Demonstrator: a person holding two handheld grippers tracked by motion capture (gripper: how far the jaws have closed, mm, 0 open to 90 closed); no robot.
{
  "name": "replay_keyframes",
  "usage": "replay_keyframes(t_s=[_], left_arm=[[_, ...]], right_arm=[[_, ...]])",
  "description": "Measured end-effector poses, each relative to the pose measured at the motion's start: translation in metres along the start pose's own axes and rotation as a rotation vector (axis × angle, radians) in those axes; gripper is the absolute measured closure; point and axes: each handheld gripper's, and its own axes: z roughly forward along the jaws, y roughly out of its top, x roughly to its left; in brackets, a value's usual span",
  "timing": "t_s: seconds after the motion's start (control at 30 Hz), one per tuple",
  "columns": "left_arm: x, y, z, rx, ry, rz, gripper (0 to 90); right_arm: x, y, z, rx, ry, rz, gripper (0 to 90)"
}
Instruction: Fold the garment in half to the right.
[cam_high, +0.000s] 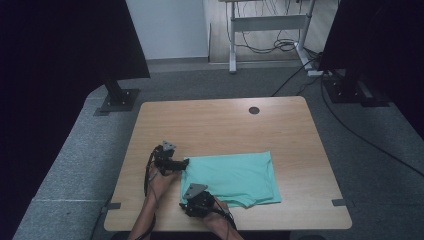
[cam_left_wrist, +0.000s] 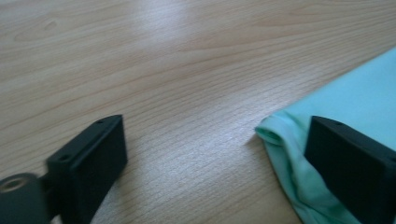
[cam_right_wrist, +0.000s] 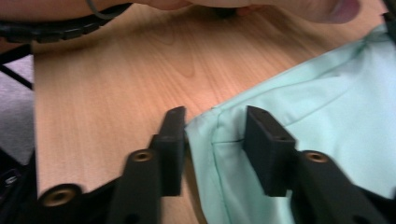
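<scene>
Both forearms enter from the bottom edge of the high view, a little left of centre. The left forearm slants up to the left tongs, which lie low over the surface and point rightward in the frame at the upper left corner of the mint-green cloth. In the left gripper view these tongs stand wide apart: one jaw rests over bare wood at lower left, the other sits over the rumpled corner of the cloth at lower right, with nothing pinched between them.

The right hand holds the right tongs at the cloth's lower left corner, near the bottom of the high view. In the right gripper view the right tongs straddle that hemmed corner of the cloth; the jaws are partly drawn in, with a gap visible beside the fabric, so no firm clamp shows.

The cloth lies flat in the lower middle of the surface, folded to a rough rectangle, its long axis running left to right across the frame, its left short edge towards both tongs.
</scene>
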Motion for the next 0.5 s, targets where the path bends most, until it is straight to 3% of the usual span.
replay_keyframes(t_s=[0.1,0.17,0.33,0.5], left_arm=[[-0.003,-0.002,-0.004,-0.032,-0.045,0.04,26.0],[-0.006,-0.003,-0.006,-0.05,-0.087,0.073,46.7],[-0.011,-0.004,-0.007,-0.054,-0.159,0.08,80.7],[-0.011,-0.004,-0.007,-0.055,-0.169,0.068,86.4]], right_arm=[[-0.002,0.0,-0.001,-0.002,-0.02,0.009,75.1],[-0.003,-0.001,-0.001,-0.004,-0.029,0.008,82.0],[-0.003,-0.001,-0.001,-0.003,-0.042,0.004,83.4],[-0.002,-0.001,-0.002,-0.003,-0.046,0.011,83.5]])
